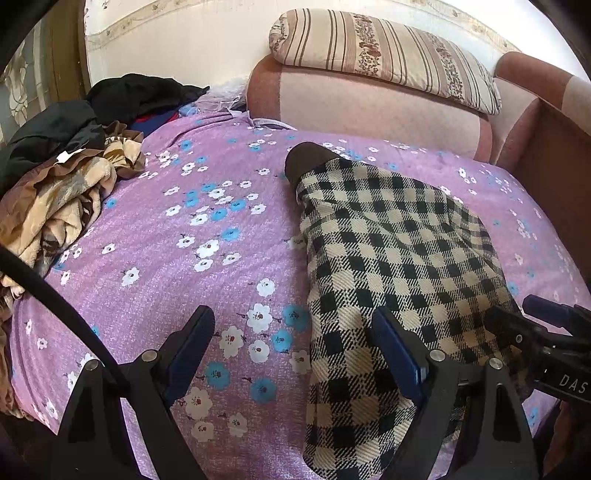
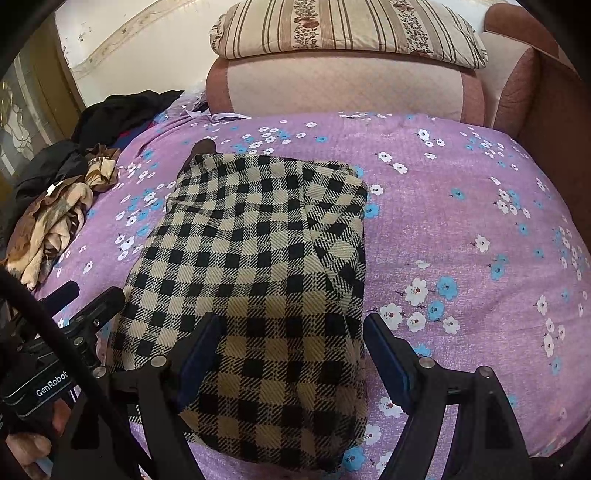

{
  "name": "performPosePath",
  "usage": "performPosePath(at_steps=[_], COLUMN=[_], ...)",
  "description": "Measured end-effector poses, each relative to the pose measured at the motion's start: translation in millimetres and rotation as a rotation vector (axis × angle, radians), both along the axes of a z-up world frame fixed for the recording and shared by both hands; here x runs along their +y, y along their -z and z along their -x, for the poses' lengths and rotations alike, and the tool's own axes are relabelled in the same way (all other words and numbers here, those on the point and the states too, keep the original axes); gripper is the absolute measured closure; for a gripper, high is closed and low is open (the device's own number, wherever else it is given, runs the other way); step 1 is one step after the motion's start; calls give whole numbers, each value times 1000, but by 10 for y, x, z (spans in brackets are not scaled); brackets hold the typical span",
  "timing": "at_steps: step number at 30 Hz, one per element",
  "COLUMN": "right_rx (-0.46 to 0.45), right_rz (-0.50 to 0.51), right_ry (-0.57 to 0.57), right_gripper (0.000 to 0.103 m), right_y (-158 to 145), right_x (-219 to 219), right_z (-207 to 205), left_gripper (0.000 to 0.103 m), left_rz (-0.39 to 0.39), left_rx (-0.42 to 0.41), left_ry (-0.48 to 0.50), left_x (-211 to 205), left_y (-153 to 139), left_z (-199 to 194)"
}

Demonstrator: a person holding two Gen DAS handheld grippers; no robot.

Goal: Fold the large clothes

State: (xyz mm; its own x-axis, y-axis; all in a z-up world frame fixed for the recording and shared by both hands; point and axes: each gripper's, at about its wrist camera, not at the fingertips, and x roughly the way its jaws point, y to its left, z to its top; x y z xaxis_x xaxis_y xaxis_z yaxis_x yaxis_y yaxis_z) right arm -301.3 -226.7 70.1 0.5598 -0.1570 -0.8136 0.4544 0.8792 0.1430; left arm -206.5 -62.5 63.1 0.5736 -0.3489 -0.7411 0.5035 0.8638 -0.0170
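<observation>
- checked garment (image 2: 255,273) lies folded on the purple flowered sheet (image 2: 461,221), in front of the striped pillow (image 2: 347,29).
- left gripper (image 1: 295,332) gapes wide at the garment's left edge, holding nothing.
- right gripper (image 2: 291,332) gapes wide over its near end, seemingly not gripping it.
- crumpled clothes pile (image 1: 62,192) lies left of the garment.

"GenRobot" on left gripper (image 2: 88,325); "DAS" on right gripper (image 1: 546,325).
</observation>
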Motion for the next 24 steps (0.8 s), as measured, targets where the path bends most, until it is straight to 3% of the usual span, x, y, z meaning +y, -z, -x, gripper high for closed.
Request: performPosePath(at_steps=[24], right_rx=[-21], right_rz=[18], right_ry=[-3], right_gripper=[17], right_y=[-84], right_x=[17], right_z=[-10], left_gripper=[17], left_rz=[12], left_rx=[-55], left_ry=[-13], left_x=[20], left_y=[-114], left_z=[44])
